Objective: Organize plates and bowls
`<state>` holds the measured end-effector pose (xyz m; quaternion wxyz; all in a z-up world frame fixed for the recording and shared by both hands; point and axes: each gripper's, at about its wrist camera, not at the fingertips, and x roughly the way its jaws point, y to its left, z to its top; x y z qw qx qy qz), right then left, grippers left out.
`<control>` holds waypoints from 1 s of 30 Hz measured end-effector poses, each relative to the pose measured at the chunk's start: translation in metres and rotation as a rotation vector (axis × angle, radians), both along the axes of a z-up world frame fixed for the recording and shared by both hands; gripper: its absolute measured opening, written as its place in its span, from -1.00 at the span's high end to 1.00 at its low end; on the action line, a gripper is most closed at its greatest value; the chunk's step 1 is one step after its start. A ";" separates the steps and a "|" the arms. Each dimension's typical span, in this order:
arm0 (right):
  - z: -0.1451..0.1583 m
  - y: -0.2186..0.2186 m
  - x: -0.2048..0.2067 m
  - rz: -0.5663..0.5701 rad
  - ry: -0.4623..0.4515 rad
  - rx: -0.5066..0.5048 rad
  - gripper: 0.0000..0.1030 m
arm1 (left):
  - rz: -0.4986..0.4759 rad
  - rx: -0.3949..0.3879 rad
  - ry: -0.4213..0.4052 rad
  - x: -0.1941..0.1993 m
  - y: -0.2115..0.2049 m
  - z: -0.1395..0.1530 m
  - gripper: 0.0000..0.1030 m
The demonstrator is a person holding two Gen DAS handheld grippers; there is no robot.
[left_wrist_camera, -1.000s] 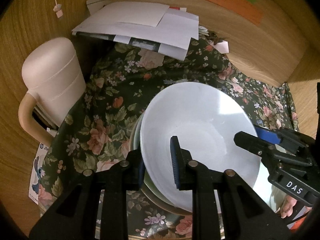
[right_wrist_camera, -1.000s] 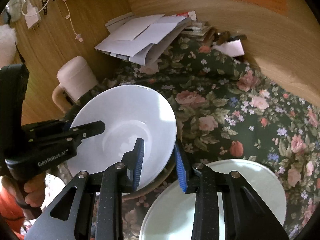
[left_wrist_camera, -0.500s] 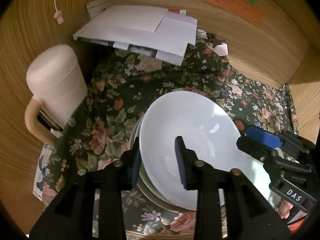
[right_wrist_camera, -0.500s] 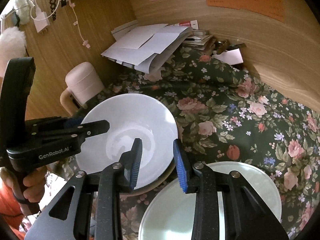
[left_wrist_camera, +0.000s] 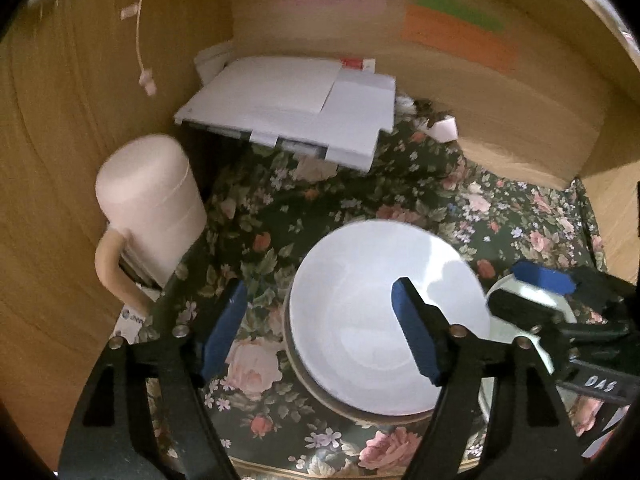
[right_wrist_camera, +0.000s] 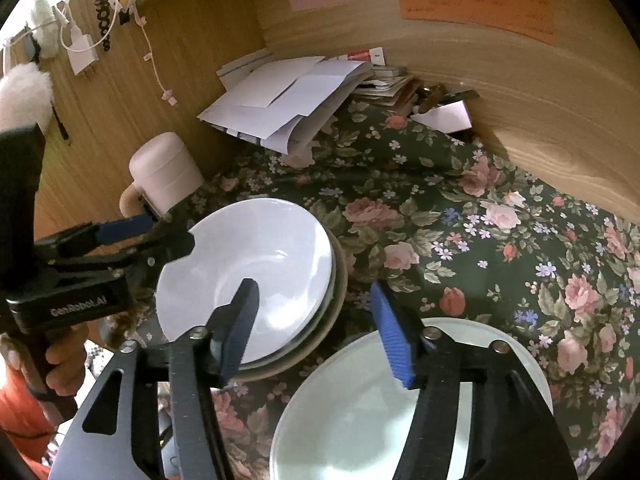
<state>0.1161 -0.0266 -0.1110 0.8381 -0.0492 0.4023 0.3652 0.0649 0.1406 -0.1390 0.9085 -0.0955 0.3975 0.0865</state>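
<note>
With both sets of jaws opening, neither gripper grips anything. The left gripper (left_wrist_camera: 320,328) has its blue pads spread to either side of the near-left rim of the white bowl (left_wrist_camera: 384,316): one pad hangs outside over the cloth, the other over the bowl's inside, and neither presses on the rim. The right gripper (right_wrist_camera: 316,320) straddles the bowl's right rim the same way, its left pad over the white inside and its right pad over the gap toward the pale plate (right_wrist_camera: 384,408), with no contact that I can make out.

The bowl sits upright and nested on a stack of other dishes (right_wrist_camera: 338,280), whose darker rims show under its right and near edges. How many pieces lie beneath it I cannot tell. The plate lies flat on the floral cloth (right_wrist_camera: 480,216) just to the right of the stack, close to it but apart.

To the left of the stack stands a pink lidded mug (left_wrist_camera: 152,208) with its handle toward the camera, near the wooden side wall. Behind, in the corner, a heap of white papers (left_wrist_camera: 304,108) rests on the cloth. Orange, green and pink notes (right_wrist_camera: 476,4) are stuck on the wooden back wall. A hand (right_wrist_camera: 64,364) holds the left gripper's handle, with an orange sleeve below it.
</note>
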 end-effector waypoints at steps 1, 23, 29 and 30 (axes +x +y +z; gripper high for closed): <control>-0.001 0.000 0.001 0.000 0.005 -0.002 -0.12 | 0.001 -0.003 0.008 0.000 0.001 -0.004 -0.45; -0.040 0.026 0.023 0.042 0.174 -0.068 0.23 | -0.061 -0.125 0.117 0.009 0.012 -0.057 -0.05; -0.046 0.032 0.025 0.040 0.195 -0.076 0.25 | -0.078 -0.150 0.105 0.010 0.007 -0.058 0.11; -0.046 0.033 0.025 0.040 0.197 -0.076 0.25 | -0.077 -0.149 0.103 0.011 0.007 -0.058 0.11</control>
